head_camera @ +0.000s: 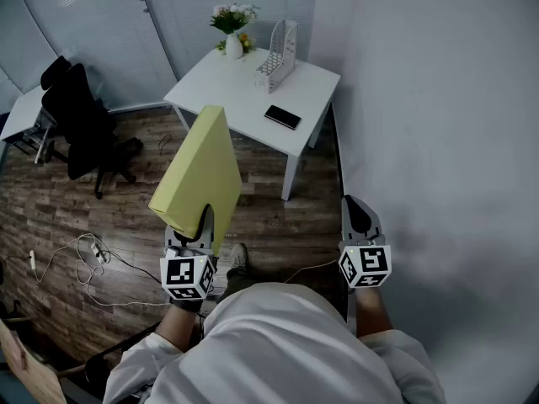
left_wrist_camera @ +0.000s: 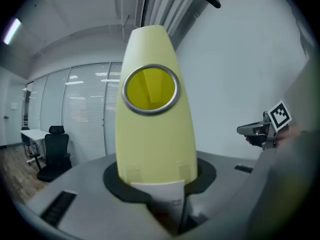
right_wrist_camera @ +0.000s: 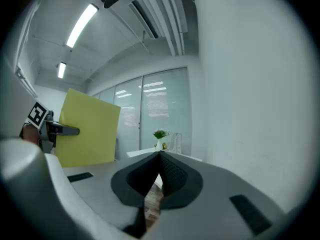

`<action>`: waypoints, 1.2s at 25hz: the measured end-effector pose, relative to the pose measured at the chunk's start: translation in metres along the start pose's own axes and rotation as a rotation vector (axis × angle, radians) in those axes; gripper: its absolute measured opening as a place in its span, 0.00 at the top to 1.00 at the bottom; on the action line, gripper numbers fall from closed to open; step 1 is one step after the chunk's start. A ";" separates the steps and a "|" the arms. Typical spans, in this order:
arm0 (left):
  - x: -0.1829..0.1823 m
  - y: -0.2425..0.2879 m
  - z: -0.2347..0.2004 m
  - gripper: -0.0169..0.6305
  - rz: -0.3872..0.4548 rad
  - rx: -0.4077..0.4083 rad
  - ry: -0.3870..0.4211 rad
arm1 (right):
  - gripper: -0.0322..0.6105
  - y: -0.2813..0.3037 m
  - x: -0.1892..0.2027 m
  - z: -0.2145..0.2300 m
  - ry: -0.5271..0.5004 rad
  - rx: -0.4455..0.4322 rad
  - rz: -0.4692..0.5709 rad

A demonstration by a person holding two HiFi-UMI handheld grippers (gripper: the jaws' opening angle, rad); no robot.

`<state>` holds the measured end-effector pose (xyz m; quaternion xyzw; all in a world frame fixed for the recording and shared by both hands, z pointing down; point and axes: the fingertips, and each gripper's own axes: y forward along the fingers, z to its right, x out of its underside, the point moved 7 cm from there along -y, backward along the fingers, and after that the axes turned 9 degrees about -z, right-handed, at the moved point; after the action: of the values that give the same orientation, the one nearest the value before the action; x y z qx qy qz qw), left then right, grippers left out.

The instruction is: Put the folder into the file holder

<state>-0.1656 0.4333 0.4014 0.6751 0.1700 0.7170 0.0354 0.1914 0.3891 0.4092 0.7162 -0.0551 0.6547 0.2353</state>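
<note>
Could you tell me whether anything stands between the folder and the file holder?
Nothing visible blocks it. The left gripper holds the folder over the floor short of the table; a phone lies flat in front of the file holder, a vase beside it.

White table (head_camera: 221, 81), flower vase (head_camera: 233, 44) and black phone (head_camera: 282, 117) on it, black office chair (head_camera: 82, 126), cables (head_camera: 84, 247) on wood floor (head_camera: 50, 202)

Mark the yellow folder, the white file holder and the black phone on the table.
yellow folder (head_camera: 198, 171): head view, middle of its broad face.
white file holder (head_camera: 280, 55): head view, on its slotted side wall.
black phone (head_camera: 282, 117): head view, centre of its top face.
</note>
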 end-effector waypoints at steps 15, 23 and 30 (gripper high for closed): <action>0.007 0.004 0.016 0.75 -0.031 -0.015 0.000 | 0.93 -0.008 0.013 0.018 0.023 -0.012 -0.008; 0.018 0.052 -0.008 0.75 -0.056 -0.024 -0.029 | 0.93 0.035 0.039 0.023 0.026 -0.026 -0.102; -0.001 0.179 -0.067 0.75 -0.046 0.025 -0.044 | 0.93 0.146 0.020 0.037 0.002 0.025 -0.155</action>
<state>-0.1989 0.2515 0.4503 0.6869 0.1937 0.6989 0.0470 0.1714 0.2496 0.4658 0.7204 0.0087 0.6360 0.2764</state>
